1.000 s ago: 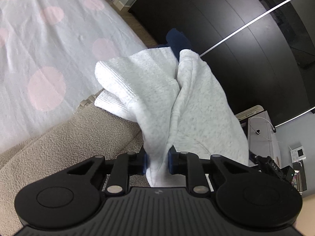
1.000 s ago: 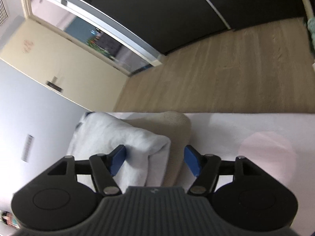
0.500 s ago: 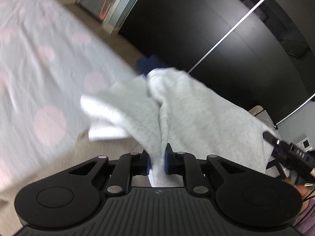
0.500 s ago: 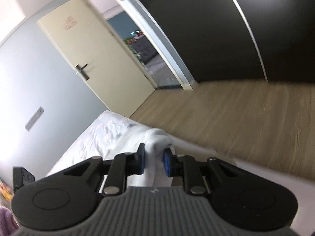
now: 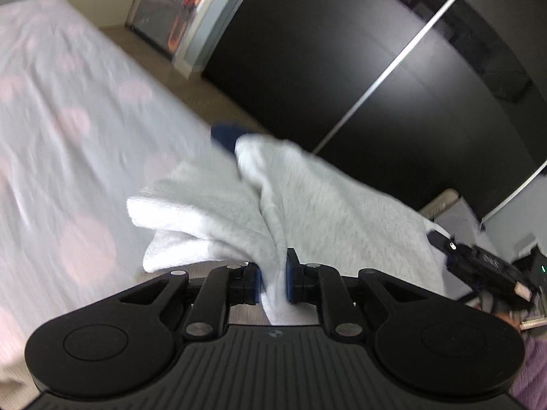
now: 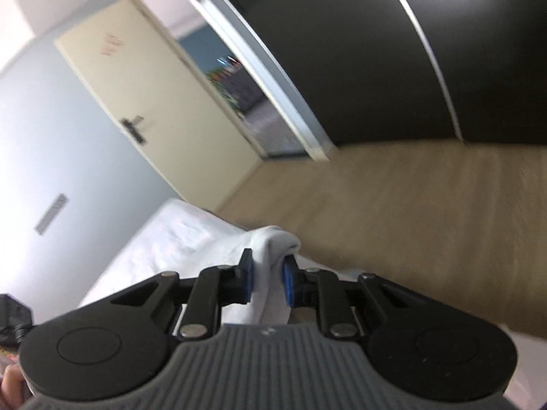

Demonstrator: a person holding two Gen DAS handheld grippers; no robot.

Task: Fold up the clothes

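A light grey sweatshirt [image 5: 307,201] hangs in the air, held by both grippers. My left gripper [image 5: 271,278] is shut on a bunched edge of it, with a ribbed cuff [image 5: 177,212] hanging out to the left. A dark blue piece [image 5: 225,135] peeks out behind the fabric. My right gripper [image 6: 266,282] is shut on another fold of the sweatshirt [image 6: 273,242], lifted above the bed. The other gripper's body [image 5: 478,263] shows at the right edge of the left wrist view.
A bed with a white sheet with pink dots [image 5: 68,130] lies to the left. Behind are black sliding wardrobe doors [image 5: 376,68], a wooden floor [image 6: 410,205] and an open cream door [image 6: 154,102].
My right gripper closed on the sweatshirt and lifted it off the bed. Both grippers rose and tilted up, and the tan garment dropped out of view.
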